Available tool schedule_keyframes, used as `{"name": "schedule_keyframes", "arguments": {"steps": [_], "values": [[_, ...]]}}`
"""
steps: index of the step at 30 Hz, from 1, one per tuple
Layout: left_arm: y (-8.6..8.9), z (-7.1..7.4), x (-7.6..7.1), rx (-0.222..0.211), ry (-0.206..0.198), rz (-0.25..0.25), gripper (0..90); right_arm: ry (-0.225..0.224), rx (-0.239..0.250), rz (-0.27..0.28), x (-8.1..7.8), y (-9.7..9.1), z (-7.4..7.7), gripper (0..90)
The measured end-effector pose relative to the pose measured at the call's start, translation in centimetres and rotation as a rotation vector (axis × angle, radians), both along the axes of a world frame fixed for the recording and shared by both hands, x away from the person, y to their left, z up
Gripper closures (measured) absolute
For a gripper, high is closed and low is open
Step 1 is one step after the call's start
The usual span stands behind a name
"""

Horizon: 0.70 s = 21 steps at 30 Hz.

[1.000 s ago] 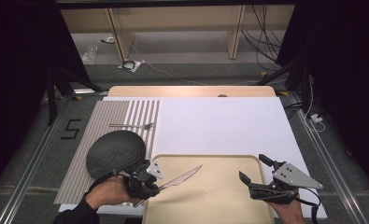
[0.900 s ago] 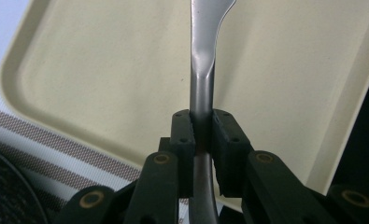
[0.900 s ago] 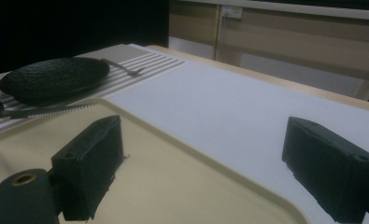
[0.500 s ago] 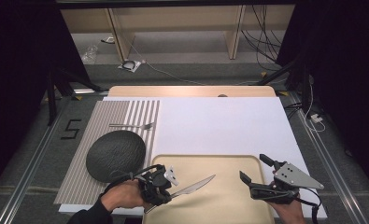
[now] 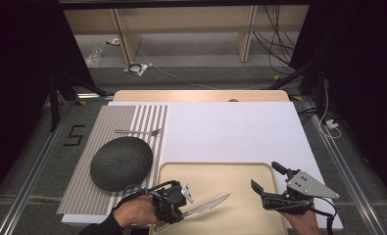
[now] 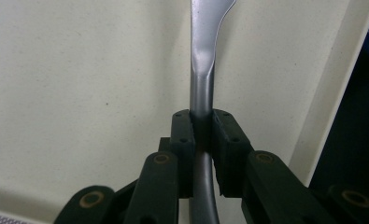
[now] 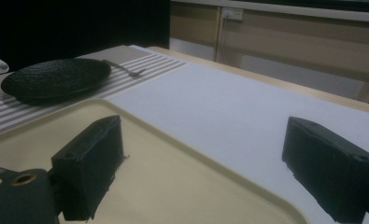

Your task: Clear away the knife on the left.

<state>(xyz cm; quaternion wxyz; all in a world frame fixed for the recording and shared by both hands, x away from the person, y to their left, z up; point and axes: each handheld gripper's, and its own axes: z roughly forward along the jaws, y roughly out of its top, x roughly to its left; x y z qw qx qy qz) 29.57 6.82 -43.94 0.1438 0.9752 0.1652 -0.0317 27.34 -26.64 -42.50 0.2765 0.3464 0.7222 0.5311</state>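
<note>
High view: left claw (image 5: 183, 208) clamped on knife (image 5: 208, 204) handle, blade hovering over tray (image 5: 215, 169), right claw (image 5: 272, 178) agape and empty; probably next, lowering knife flat, then releasing.

Left tongs (image 5: 183, 215) clamped (pads nearly meeting), right tongs (image 5: 268, 177) spread wide

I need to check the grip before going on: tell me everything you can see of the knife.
The knife is a plain table knife, silver and shiny, seemingly metal all through. The left gripper clamps its handle between both black pads, where the handle narrows below the blade. In the high view the blade points right and slightly away from the person, over the cream tray. Whether it touches the tray cannot be told. The blade tip runs out of the left gripper view.
</note>
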Motion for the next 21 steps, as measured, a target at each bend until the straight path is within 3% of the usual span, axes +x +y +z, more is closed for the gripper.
{"name": "schedule_keyframes", "arguments": {"steps": [17, 21], "values": [[-0.7, -1.5, -0.4, 0.060, 0.037, -0.016, 79.0, 0.004, 0.003, 0.004, 0.0, 0.0, 0.0, 13.5], [-0.5, -1.6, -0.4, 0.046, 0.048, -0.009, 77.2, 0.004, 0.008, 0.007, 0.0, 0.0, -0.1, 13.5]]}}
